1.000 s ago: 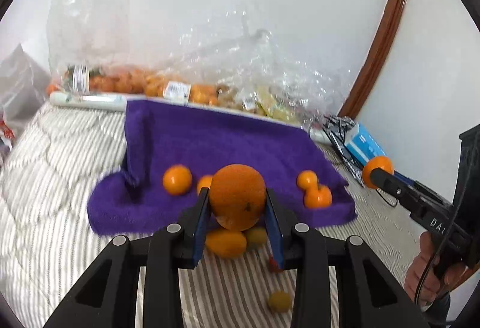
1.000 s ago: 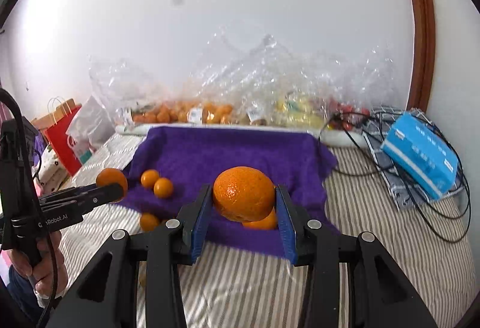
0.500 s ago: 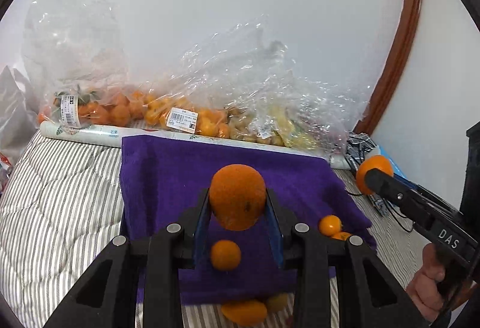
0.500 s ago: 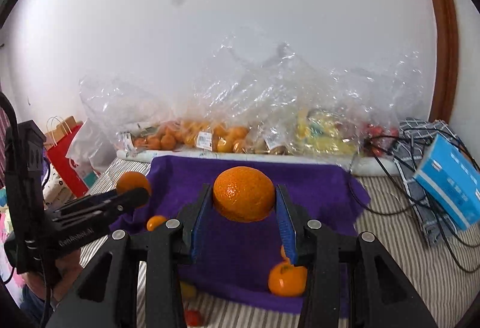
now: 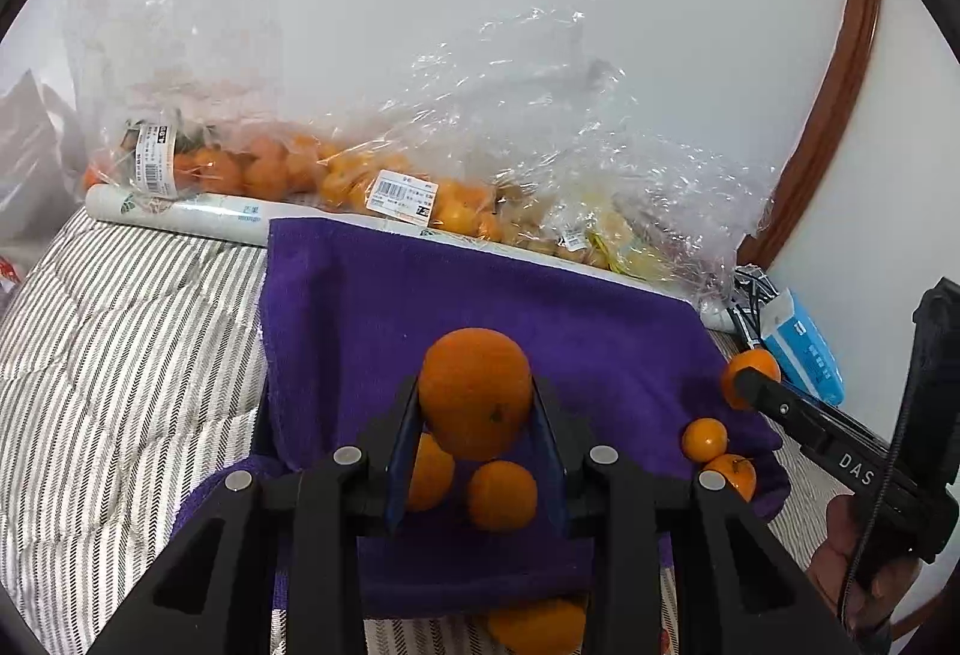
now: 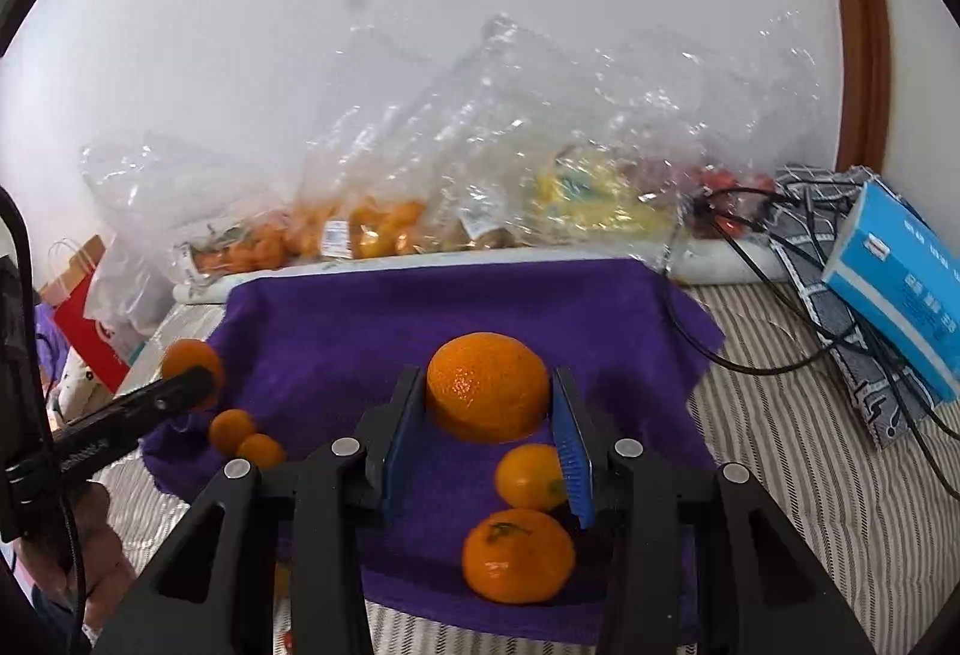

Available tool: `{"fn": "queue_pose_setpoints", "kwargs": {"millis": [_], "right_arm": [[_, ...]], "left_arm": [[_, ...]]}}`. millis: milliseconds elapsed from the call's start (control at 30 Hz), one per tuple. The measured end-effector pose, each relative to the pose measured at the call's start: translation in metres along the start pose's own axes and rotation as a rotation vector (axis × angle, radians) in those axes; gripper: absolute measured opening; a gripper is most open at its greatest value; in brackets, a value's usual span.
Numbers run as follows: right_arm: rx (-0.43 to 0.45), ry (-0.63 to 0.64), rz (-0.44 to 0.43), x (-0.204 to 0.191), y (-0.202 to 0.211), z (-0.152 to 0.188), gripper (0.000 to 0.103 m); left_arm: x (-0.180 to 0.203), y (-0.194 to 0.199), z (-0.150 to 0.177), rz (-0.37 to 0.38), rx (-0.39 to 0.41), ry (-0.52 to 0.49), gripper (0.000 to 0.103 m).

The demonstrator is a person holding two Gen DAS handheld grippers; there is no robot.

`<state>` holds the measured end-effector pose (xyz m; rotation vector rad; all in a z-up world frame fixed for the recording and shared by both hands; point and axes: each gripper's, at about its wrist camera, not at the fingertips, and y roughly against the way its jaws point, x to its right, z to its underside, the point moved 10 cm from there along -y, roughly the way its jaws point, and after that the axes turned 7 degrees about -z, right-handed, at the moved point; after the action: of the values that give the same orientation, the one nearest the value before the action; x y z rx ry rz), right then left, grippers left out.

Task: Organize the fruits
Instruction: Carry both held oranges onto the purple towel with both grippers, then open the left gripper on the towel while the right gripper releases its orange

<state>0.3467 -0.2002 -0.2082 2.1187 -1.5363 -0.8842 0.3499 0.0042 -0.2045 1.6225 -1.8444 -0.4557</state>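
Observation:
My left gripper [image 5: 475,409] is shut on a large orange [image 5: 474,391] and holds it above the purple towel [image 5: 456,295]. My right gripper [image 6: 487,403] is shut on another large orange [image 6: 487,385] above the same towel [image 6: 420,313]. Small oranges lie on the towel: two under the left gripper [image 5: 501,494], two near its right edge [image 5: 704,439], and two under the right gripper [image 6: 517,554]. The right gripper shows at the right of the left wrist view [image 5: 750,379], and the left gripper at the left of the right wrist view [image 6: 192,373].
Clear plastic bags of fruit [image 5: 288,169] lie along the wall behind a white roll [image 5: 180,217]. A blue box [image 6: 900,283] and black cables [image 6: 780,259] lie on the striped bed at the right. A red paper bag [image 6: 84,319] stands at the left.
Both grippers have moved forward over the purple towel with their oranges still held. More of the loose small oranges now show beneath the fingers.

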Motion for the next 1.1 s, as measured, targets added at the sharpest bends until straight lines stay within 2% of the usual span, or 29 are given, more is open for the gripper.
{"fn": "queue_pose_setpoints", "kwargs": {"millis": [1100], "right_arm": [[-0.105, 0.083, -0.004, -0.021, -0.029, 0.027, 0.042]], "left_arm": [[-0.001, -0.019, 0.012, -0.005, -0.061, -0.005, 0.033]]}}
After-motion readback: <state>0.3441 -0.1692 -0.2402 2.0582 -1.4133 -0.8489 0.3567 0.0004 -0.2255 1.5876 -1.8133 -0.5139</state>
